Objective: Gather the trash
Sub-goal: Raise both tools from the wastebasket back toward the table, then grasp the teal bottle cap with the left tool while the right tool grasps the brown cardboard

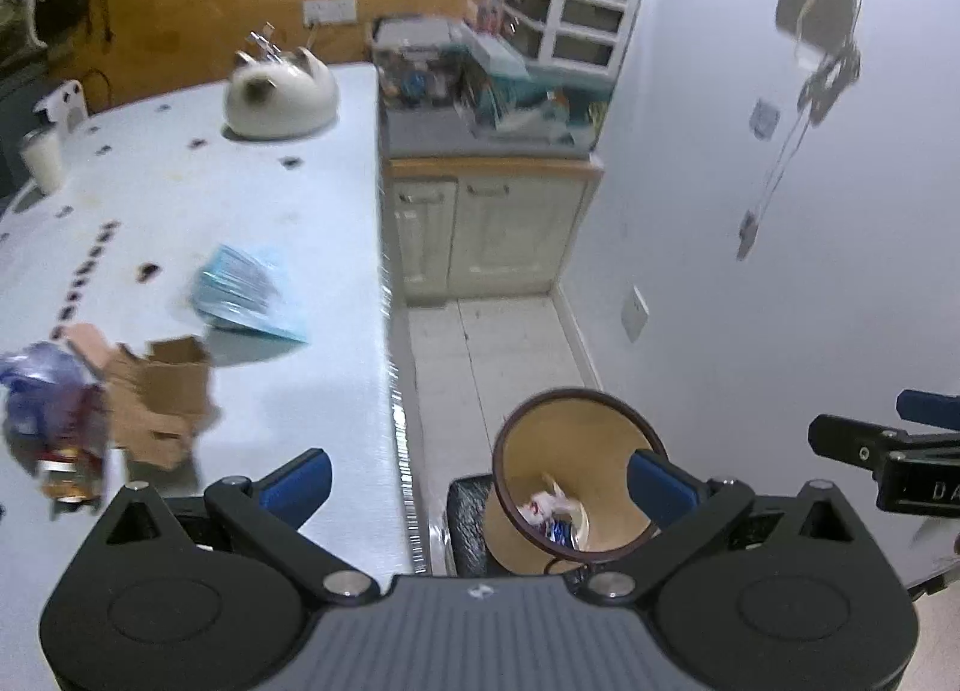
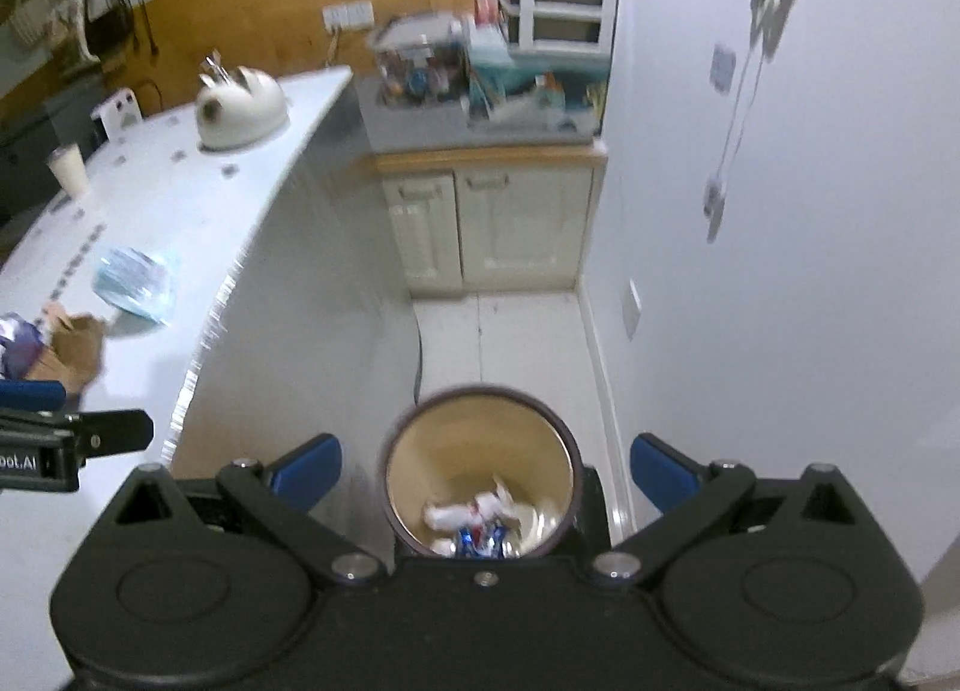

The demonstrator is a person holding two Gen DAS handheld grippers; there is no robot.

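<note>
A round trash bin (image 2: pixel 480 469) with a dark rim stands on the floor beside the table, with crumpled white and blue trash (image 2: pixel 480 517) inside. My right gripper (image 2: pixel 485 472) is open and empty, directly above the bin. My left gripper (image 1: pixel 480 481) is open and empty, over the table's edge beside the bin (image 1: pixel 576 475). On the white table (image 1: pixel 240 199) lie a torn cardboard box (image 1: pixel 162 397), a blue plastic packet (image 1: pixel 246 295) and a purple-and-red wrapper (image 1: pixel 54 421). The right gripper shows at the right of the left wrist view (image 1: pixel 882 451).
A white cat-shaped object (image 1: pixel 282 91) and a white cup (image 1: pixel 42 160) sit at the table's far side. A cream cabinet (image 1: pixel 486 229) with cluttered boxes stands at the back. A white wall (image 1: pixel 750 211) runs along the right, tiled floor (image 1: pixel 498 343) between.
</note>
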